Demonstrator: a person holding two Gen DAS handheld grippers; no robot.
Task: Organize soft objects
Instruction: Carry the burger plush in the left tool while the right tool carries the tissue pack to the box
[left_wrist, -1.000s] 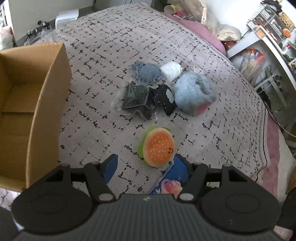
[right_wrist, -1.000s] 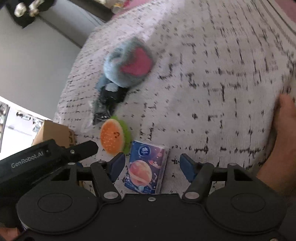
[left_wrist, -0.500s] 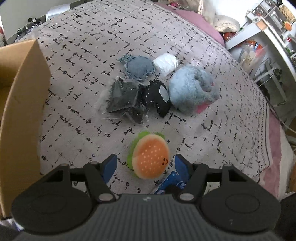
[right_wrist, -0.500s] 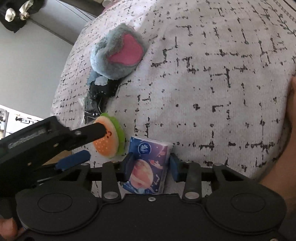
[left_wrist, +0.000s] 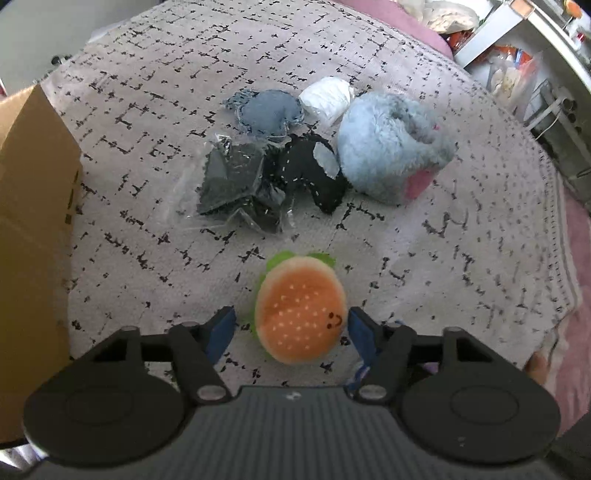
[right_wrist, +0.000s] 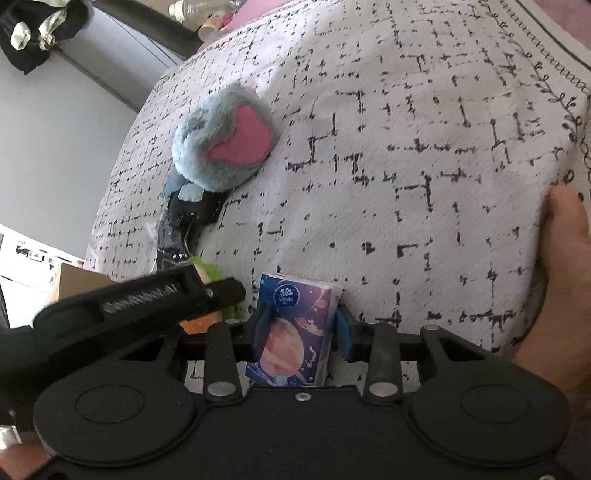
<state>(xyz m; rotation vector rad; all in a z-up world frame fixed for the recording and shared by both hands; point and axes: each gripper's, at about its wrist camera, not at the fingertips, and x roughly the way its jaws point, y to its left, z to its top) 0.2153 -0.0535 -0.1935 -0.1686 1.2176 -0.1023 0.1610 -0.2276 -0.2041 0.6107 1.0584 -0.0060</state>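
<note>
- Two grippers worked low over a bedspread (left_wrist: 155, 122) printed with broken black marks, each with one soft thing between its blue pads.
- The left gripper (left_wrist: 291, 330) had a burger plush (left_wrist: 301, 308) lying on the bedspread between its fingers; its jaws had just been closing in, the right pad just at the bun's edge and a gap visible on the left side, so it was not yet clamped.
- The right gripper (right_wrist: 301, 326) had just been closing and was clenched on a tissue pack (right_wrist: 295, 328) printed with a planet, both pads pressed against the pack's sides.
- In the right wrist view the left gripper's black body crossed at about 9 o'clock from the tissue pack, hiding most of the burger.
- From the burger plush, in the left wrist view, a clear bag of dark cloth (left_wrist: 236, 181) lay at 11 o'clock and a black stitched plush (left_wrist: 314, 170) at 12 o'clock, touching each other.
- A fluffy blue-grey plush (left_wrist: 388, 144) with a pink patch sat at 1 o'clock, touching the black one.
- Beyond them lay a round denim pad (left_wrist: 267, 112) and a white bundle (left_wrist: 327, 96) side by side.
- A cardboard box (left_wrist: 33, 221) stood at 9 o'clock, at the picture's left edge.
- A person's bare hand (right_wrist: 557, 280) rested at the bedspread's edge, at 3 o'clock in the right wrist view.
</note>
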